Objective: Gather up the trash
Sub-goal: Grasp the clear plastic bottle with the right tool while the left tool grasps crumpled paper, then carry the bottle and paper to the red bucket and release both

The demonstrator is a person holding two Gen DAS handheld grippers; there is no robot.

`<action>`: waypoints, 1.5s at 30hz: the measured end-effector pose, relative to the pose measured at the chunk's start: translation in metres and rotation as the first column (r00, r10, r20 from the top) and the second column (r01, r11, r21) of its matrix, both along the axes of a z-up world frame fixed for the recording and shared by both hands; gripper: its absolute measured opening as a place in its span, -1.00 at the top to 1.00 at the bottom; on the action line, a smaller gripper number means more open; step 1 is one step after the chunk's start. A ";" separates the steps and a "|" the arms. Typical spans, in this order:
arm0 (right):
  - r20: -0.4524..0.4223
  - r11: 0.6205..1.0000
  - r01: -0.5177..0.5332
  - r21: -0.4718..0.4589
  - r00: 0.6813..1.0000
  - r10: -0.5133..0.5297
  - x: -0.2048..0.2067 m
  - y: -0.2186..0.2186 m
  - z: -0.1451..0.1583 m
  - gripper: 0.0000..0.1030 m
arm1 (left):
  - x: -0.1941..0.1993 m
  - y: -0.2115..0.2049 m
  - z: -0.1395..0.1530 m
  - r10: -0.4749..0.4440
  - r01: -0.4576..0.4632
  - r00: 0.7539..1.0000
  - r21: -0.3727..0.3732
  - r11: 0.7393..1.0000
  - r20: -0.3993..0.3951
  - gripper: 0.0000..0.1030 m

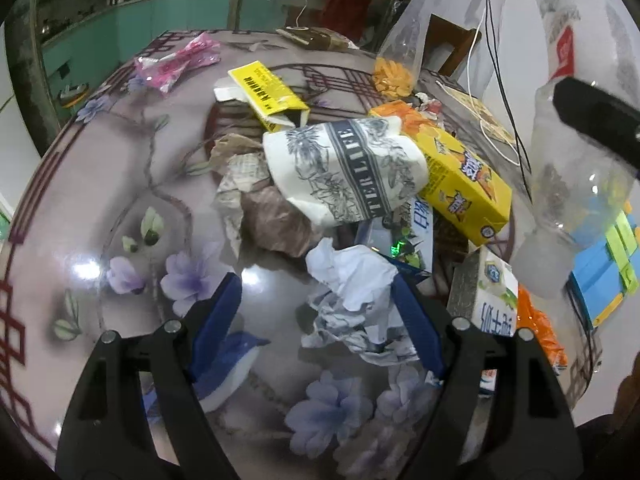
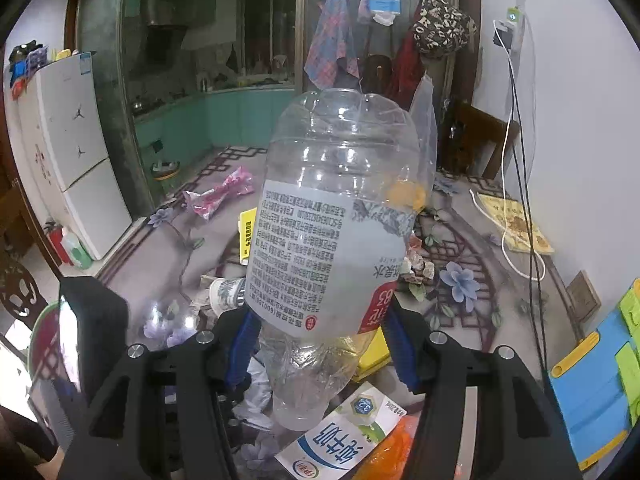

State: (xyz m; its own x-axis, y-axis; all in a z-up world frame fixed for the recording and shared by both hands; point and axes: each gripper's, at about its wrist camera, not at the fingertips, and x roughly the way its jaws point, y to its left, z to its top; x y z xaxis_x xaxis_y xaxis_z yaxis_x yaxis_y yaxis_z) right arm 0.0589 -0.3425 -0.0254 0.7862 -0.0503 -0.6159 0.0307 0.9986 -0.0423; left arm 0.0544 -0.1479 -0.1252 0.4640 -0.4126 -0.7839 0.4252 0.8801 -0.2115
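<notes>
A: What is the right tool (image 2: 320, 340) doing?
B: Its blue fingers (image 2: 402, 346) pinch a clear plastic bottle (image 2: 332, 216), held neck down with the base pointing away from the tool, above the table (image 2: 472, 216).

A: And the left tool (image 1: 316, 312)?
B: Spread wide, low over the table (image 1: 80, 184). A crumpled white paper (image 1: 354, 300) lies between its fingers, closer to the right one; I cannot tell if it touches.

A: What lies beyond it?
B: Just ahead is a heap: a squashed paper cup (image 1: 348, 170), brown crumpled paper (image 1: 274, 220), a yellow carton (image 1: 460, 180) and a yellow box (image 1: 268, 94). A milk carton (image 1: 494, 292) sits right of the tool; a pink wrapper (image 1: 178, 62) lies far ahead, left.
</notes>
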 end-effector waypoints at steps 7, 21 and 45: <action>0.029 1.000 -0.011 -0.028 1.000 0.012 -0.007 0.005 0.007 -0.08 | 0.006 -0.005 0.000 -0.002 0.000 0.999 -0.071 0.997 -0.035 -0.46; 0.022 1.000 0.014 -0.006 1.000 -0.013 -0.007 -0.010 0.004 -0.08 | -0.012 -0.016 0.012 -0.055 0.056 0.998 -0.022 0.998 0.033 0.25; 0.019 0.997 0.041 -0.068 0.999 -0.039 -0.006 0.000 -0.004 -0.08 | -0.048 0.031 0.093 -0.003 -0.024 0.916 0.062 0.998 0.401 0.25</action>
